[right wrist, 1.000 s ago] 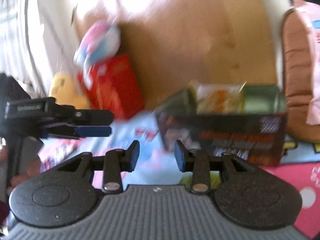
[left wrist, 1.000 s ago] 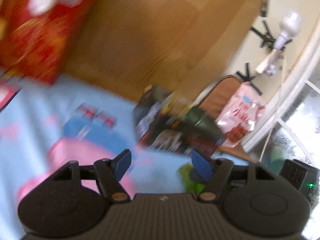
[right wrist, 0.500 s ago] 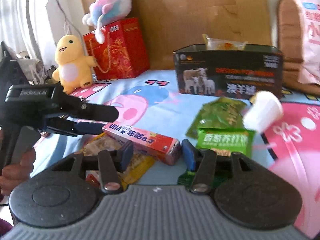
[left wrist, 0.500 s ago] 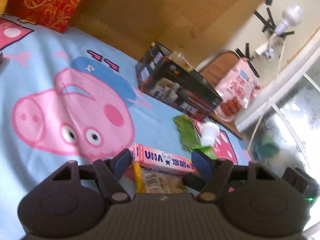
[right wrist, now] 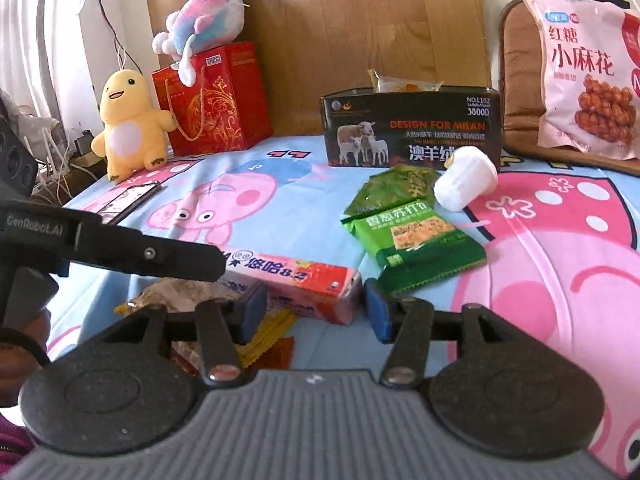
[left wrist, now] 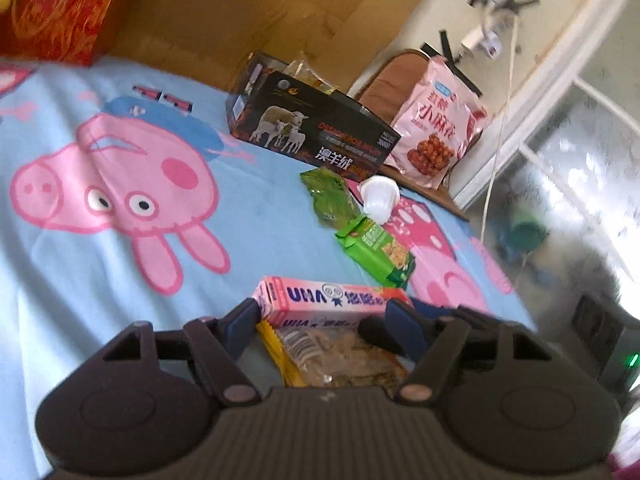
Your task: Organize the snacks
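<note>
A pink UHA candy box (left wrist: 324,307) (right wrist: 296,280) lies on the blue Peppa Pig blanket, partly over a clear yellow-edged snack bag (left wrist: 340,356) (right wrist: 176,294). My left gripper (left wrist: 322,326) is open, its jaws either side of the box's near end. My right gripper (right wrist: 314,308) is open around the box's other end. Beyond lie a green cracker packet (left wrist: 374,250) (right wrist: 416,240), a darker green bag (left wrist: 330,198) (right wrist: 394,190) and a white cup (left wrist: 379,197) (right wrist: 464,184) on its side. A black open box (left wrist: 308,128) (right wrist: 412,128) with a snack inside stands at the back.
A large pink snack bag (left wrist: 438,128) (right wrist: 588,76) leans on a brown cushion at the back right. A red gift bag (right wrist: 212,100), a yellow plush (right wrist: 128,120) and a pastel plush (right wrist: 204,20) stand at the back left. A wooden headboard (right wrist: 360,20) rises behind.
Both grippers swung down from the headboard toward the blanket and closed in on the pink candy box from opposite ends. The snacks have not moved.
</note>
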Available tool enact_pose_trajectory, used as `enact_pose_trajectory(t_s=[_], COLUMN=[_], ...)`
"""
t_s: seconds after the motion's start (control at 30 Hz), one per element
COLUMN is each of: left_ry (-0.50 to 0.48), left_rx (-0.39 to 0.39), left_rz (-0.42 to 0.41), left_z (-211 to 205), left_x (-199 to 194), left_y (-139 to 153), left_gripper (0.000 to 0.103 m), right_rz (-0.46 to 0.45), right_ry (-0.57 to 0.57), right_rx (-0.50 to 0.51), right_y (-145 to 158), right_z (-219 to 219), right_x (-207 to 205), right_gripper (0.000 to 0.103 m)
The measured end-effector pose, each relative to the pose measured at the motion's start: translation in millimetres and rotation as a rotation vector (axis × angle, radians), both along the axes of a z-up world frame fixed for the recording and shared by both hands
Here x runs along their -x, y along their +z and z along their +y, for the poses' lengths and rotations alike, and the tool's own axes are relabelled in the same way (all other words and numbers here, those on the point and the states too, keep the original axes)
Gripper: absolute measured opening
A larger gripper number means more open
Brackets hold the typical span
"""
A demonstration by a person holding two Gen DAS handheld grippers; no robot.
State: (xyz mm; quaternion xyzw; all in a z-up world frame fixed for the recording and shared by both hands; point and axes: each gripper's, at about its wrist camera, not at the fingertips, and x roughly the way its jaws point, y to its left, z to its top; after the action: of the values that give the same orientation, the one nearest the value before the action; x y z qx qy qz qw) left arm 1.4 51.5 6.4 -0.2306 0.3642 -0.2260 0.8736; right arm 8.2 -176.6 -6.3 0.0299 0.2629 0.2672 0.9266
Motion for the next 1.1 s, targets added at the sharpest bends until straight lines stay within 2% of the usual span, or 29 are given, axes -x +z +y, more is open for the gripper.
enact_pose_trajectory(t_s=[0.07, 0.13, 0.23, 0.37, 0.53, 0.67, 0.8, 0.93, 1.03, 1.1], left_ry=[0.004, 0.011, 0.014, 0.015, 0.026, 0.036, 0.054, 0.077, 0.09, 0.105], left_rx=[0.03, 0.008, -0.03, -0.015, -0.018, -0.027, -0.016, -0.035, -0.069, -0.119], left_rz=[0.013, 0.008, -0.045, -0.103, -0.182, -0.232, -0.231, -0.193, -0.155, -0.181], left_z=[4.2, 2.6, -1.4, 2.5, -4.5, -16.9, -26.1, -36.6, -43.9, -50.6], left_x=[-5.5, -10.9, -11.9, -22.1, -65.1, -114.9, -165.1, -204.3, -221.2, -221.0], left_y=[0.7, 4.8, 18.3, 39.9, 70.0, 86.8, 87.3, 71.3, 56.7, 54.4], left_gripper=[0.074, 0.073, 0.073, 0.073, 0.073, 0.073, 0.073, 0.073, 0.073, 0.075], right_rz=[-0.006, -0.009, -0.013, -0.067, -0.158, -0.259, -0.291, -0.295, -0.282, -0.249], right_ry=[-0.002, -0.013, -0.037, -0.047, -0.051, -0.094, -0.143, -0.179, -0.213, -0.232], right_rx=[0.011, 0.017, 0.022, 0.013, 0.028, 0.044, 0.046, 0.052, 0.032, -0.011], right_y=[0.3, 0.4, 3.2, 16.5, 39.2, 58.7, 67.7, 62.4, 53.3, 47.1], right_z=[2.5, 4.7, 11.1, 11.6, 9.7, 4.1, -4.0, -9.3, -12.4, -16.0], right_x=[0.5, 0.0, -3.3, -9.3, -38.7, -73.5, -116.1, -152.8, -168.9, -174.7], right_gripper=[0.057, 0.055, 0.054, 0.054, 0.054, 0.054, 0.054, 0.054, 0.057, 0.057])
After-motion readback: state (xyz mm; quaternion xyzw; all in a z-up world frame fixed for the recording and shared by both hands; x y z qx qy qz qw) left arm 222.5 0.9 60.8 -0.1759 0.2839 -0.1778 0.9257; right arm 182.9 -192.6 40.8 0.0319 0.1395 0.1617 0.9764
